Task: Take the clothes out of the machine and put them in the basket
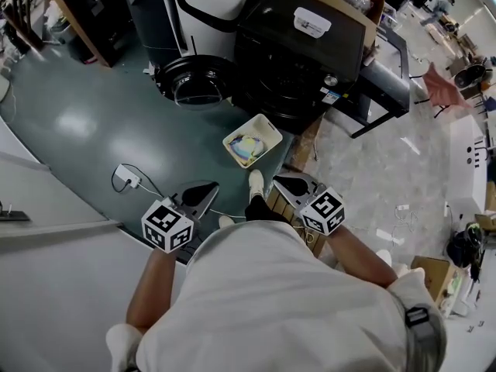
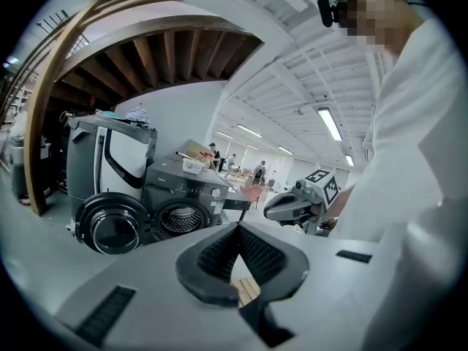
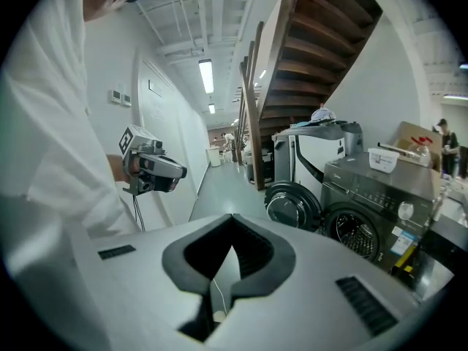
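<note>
Hanging empty above the floor (image 1: pixel 93 115), the left gripper (image 1: pixel 203 192) and the right gripper (image 1: pixel 293 183) both have their jaws pressed together. Clothes (image 1: pixel 246 147) lie in the basket (image 1: pixel 267 126), which stands on the floor just before the open-doored washing machine (image 1: pixel 298 53).

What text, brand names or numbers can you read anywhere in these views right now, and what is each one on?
No text can be read in any view.
Sticker on the front of the washing machine: print too small to read.
White box on top of the machine: label blurred, unreadable.
Marker cubes: black-and-white square patterns only, no letters or digits.
</note>
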